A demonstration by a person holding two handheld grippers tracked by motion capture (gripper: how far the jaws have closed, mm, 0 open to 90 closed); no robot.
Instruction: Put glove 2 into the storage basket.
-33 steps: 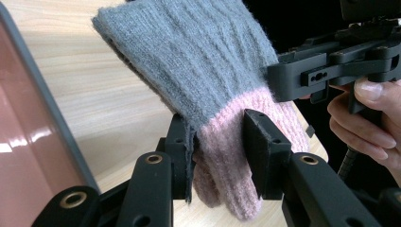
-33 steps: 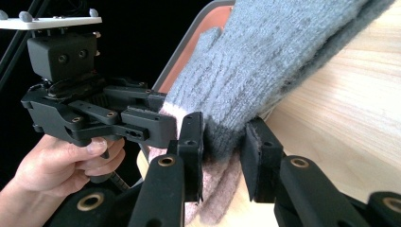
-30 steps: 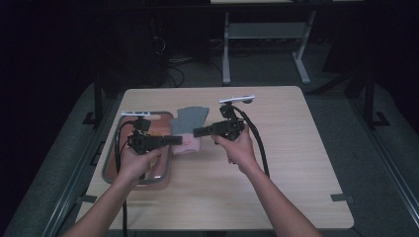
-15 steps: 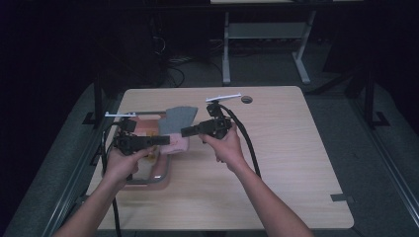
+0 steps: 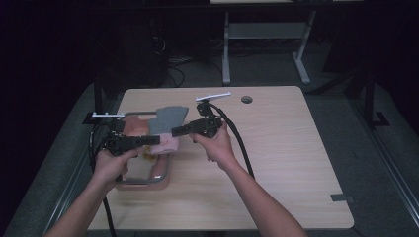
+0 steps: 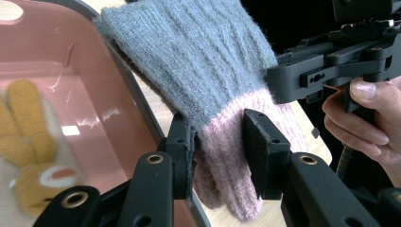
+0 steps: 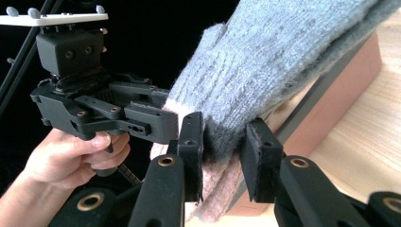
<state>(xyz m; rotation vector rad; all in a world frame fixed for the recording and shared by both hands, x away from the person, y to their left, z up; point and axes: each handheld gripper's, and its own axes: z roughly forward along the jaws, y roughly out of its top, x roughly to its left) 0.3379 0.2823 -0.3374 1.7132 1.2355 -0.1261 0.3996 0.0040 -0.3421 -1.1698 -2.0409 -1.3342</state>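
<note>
- A grey knitted glove (image 5: 167, 120) with a pink cuff (image 5: 165, 144) is held up at centre left of the high view, over the right rim of a pink tray (image 5: 146, 181) on the desk (image 5: 296, 163).
- The left claw (image 6: 218, 153) is closed most of the way on the cuff, knit being pinched between its pads, at the lower middle of the left gripper view.
- The right claw (image 7: 222, 156) is likewise nearly closed on the glove where grey meets pink, at the lower centre of the right gripper view.
- A yellow plush toy (image 6: 28, 142) is seen lying in the tray at the lower left of the left gripper view.
- Risk is judged as follows: the soft knit could be pulled out of one claw if the two are drawn apart unevenly, and the glove would then swing from the other.
- The cuff could be stretched or snagged on the tray rim if it is lowered carelessly.
</note>
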